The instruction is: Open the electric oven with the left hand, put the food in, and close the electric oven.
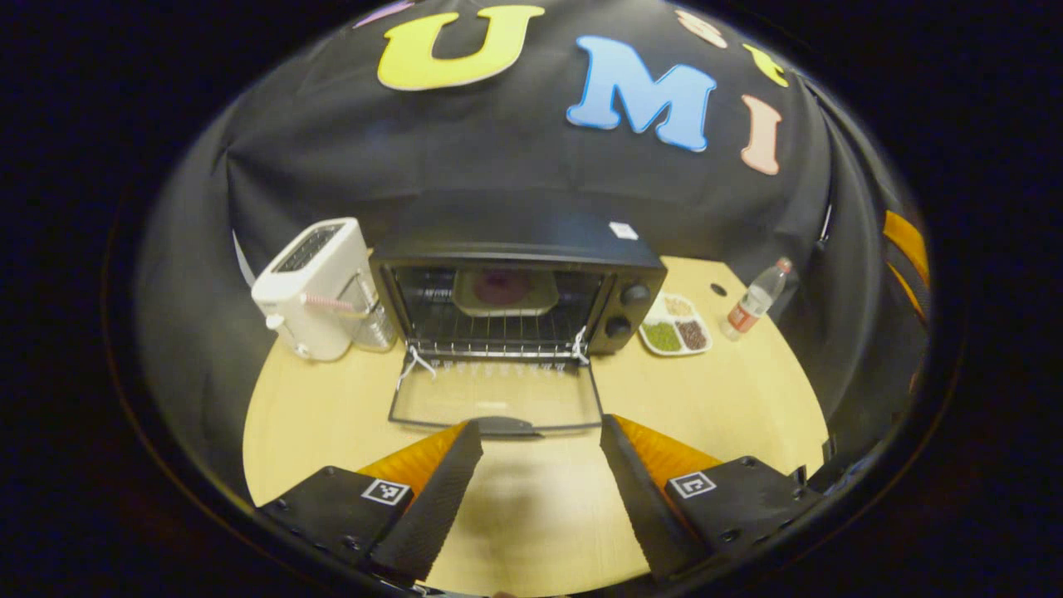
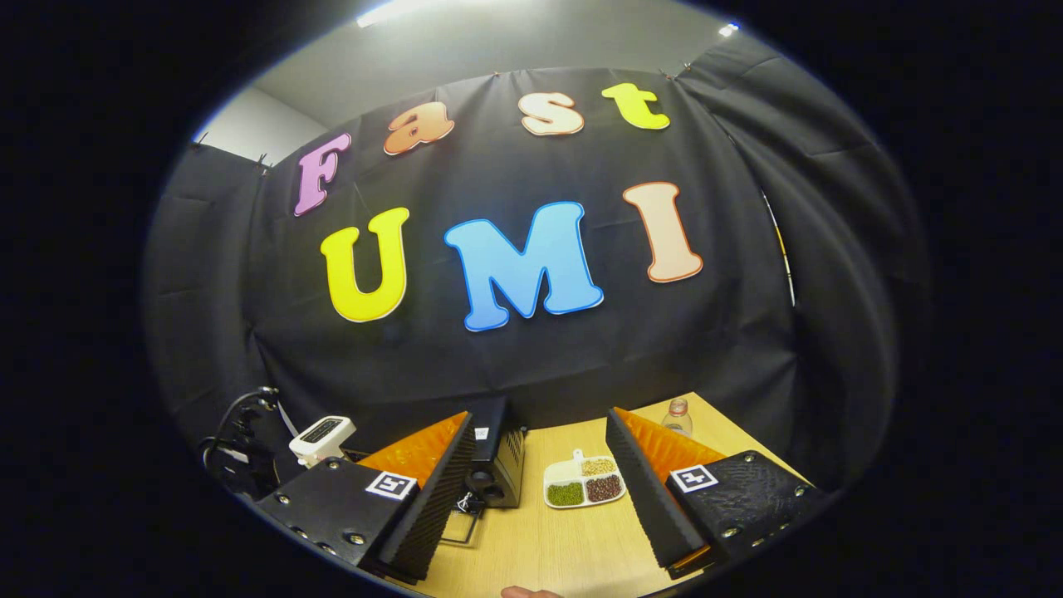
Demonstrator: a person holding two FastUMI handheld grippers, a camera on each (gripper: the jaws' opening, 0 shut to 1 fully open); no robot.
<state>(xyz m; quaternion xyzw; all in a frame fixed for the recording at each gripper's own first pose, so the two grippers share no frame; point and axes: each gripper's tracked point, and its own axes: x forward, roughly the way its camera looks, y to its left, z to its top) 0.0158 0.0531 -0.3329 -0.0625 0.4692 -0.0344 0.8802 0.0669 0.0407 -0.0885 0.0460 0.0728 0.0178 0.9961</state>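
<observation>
The left gripper [image 1: 540,453] hovers above the front part of the bench [image 1: 731,399], its two fingers spread wide and holding nothing. Its tips point at the electric oven [image 1: 519,291], which stands toward the back edge of the bench. The right gripper [image 2: 540,448] is also spread apart and empty, held higher and more to the right side.

The oven door [image 1: 498,399] lies folded down flat, with its handle [image 1: 507,427] just beyond the left fingertips. Inside, a tray with something dark and round, probably the food [image 1: 504,289], sits on the rack. So I judge that opening and loading are done, and only the closing of the door is left.

A white toaster [image 1: 320,286] stands beside the oven on one side, and a divided dish of beans [image 1: 677,328] and a bottle [image 1: 754,303] on the other. A small white sticker [image 1: 623,230] is on the oven top, and the bottle carries a label; both are too small to read.
</observation>
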